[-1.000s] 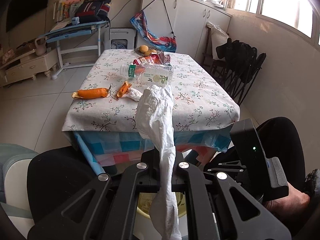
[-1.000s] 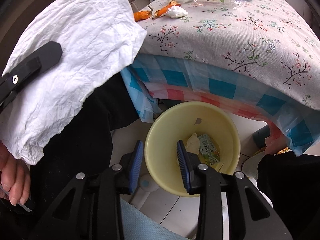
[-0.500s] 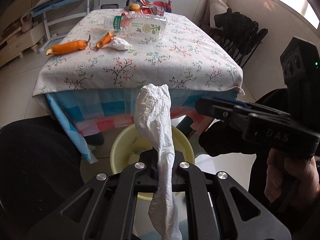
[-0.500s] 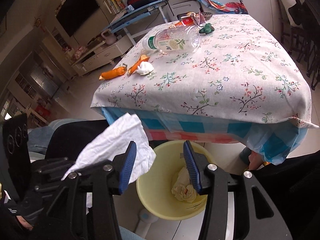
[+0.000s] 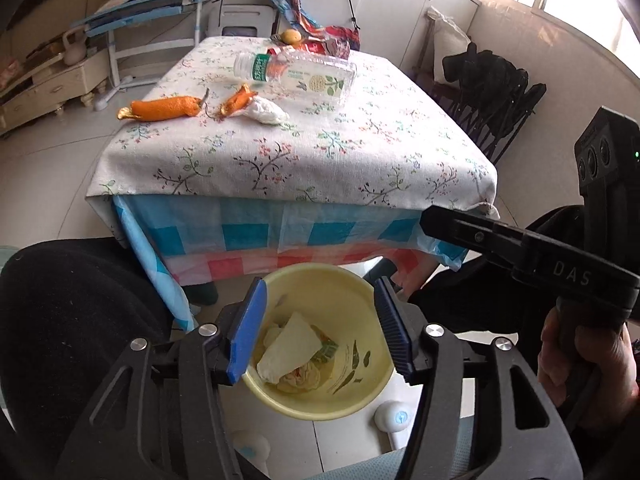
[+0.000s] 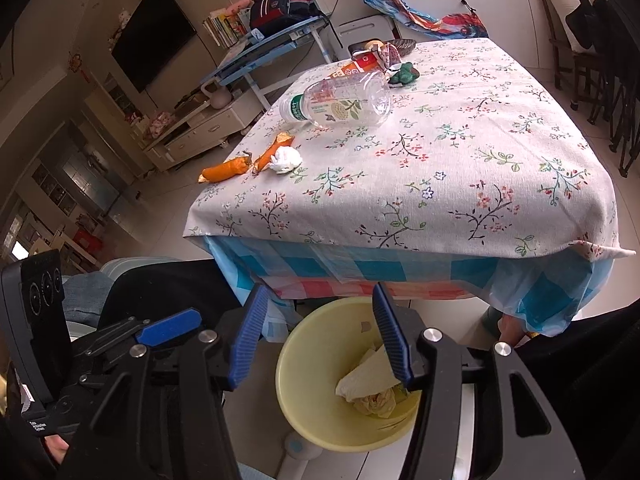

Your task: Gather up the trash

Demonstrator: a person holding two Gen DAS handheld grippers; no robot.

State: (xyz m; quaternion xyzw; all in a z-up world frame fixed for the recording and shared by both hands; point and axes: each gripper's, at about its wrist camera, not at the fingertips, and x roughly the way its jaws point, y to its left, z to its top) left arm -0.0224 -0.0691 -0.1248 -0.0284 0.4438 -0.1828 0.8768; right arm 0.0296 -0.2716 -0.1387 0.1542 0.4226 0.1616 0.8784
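Just dropped the tissue (image 5: 288,344) into the yellow bin (image 5: 360,404); my left gripper (image 5: 320,332) is now spread empty above it, right gripper (image 6: 320,340) released too. Peels (image 5: 164,109) and bottle (image 5: 296,76) remain on the table (image 5: 320,168).

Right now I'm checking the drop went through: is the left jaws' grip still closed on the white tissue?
No: the left gripper stands open and empty, and the white tissue lies inside the yellow bin.
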